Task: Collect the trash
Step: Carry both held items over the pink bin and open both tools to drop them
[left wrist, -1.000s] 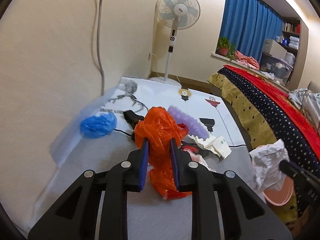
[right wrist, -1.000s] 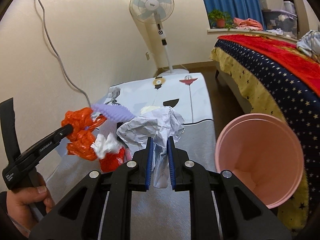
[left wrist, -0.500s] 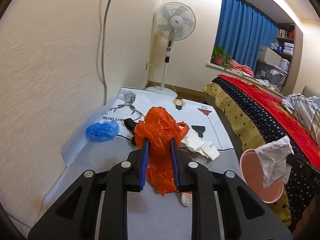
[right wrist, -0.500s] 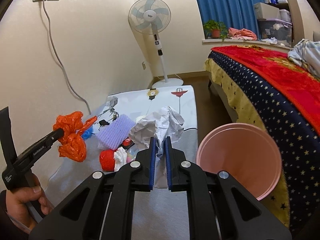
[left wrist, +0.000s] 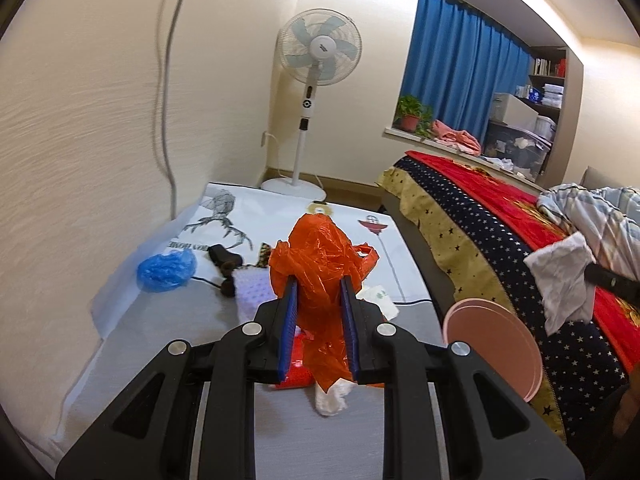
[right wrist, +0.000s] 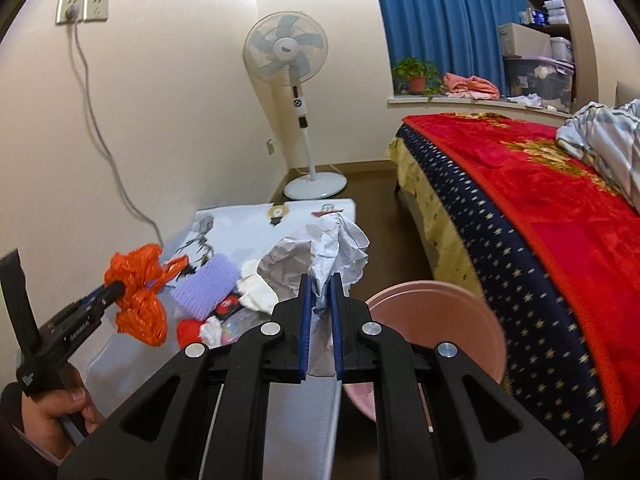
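Orange bag point(left wrist: 320, 268) pinched, left hand-held gripper point(left wrist: 319, 322) | crumpled paper point(right wrist: 336, 258) pinched, right hand-held gripper point(right wrist: 320, 320) (beside pink bin point(right wrist: 448, 312) rim)

My left gripper point(left wrist: 319, 300) & right gripper point(right wrist: 319, 296): matte black plastic frames w/ triangular cut-outs, four silver screw heads each, ribbed blue pads point(left wrist: 289, 320) on inner faces. Left one's side carries small white lettering, illegible. Bare-skinned left hand point(right wrist: 56, 416), dark sleeve at wrist.

Open pink bin point(right wrist: 436, 320) mouth beside the bed point(right wrist: 520, 208); litter-strewn table point(left wrist: 160, 360) left; bare grey nearer strip
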`<state>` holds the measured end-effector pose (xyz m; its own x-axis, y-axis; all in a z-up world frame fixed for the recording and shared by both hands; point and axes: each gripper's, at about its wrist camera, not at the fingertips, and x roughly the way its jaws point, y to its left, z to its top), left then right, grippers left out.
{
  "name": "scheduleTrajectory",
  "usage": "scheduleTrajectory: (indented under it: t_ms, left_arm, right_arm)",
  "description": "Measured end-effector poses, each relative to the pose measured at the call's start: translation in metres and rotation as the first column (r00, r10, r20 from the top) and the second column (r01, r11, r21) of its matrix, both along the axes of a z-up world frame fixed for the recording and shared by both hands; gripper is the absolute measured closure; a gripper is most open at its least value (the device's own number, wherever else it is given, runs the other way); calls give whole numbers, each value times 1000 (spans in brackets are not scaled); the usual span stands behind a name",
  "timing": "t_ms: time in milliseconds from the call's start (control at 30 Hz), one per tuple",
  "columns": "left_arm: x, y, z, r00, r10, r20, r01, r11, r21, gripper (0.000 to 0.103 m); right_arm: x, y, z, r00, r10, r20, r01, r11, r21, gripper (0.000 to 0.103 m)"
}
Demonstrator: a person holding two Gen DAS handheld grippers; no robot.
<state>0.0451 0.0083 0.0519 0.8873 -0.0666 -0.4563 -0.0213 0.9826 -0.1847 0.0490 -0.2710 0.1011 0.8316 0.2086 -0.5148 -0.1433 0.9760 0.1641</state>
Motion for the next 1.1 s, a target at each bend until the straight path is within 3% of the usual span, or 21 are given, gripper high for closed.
scheduleTrajectory:
  t_ms: [167,433,1100]
  left_arm:
    - [8,-19,0,999,-35,4,35,999,-1,82]
    - [20,-55,-5,996,-93,-1,93,996,6,82]
    - [53,-129,-24,970,-244,-1,243,969,31,82]
  right_arm:
    - [5,-27,10,999,-31,21,31,999,-24,93]
    - [5,-62,-9,989,-145,36,146,988,-47,93]
    - [27,-91,-36,964,-265,4,265,962,-72,93]
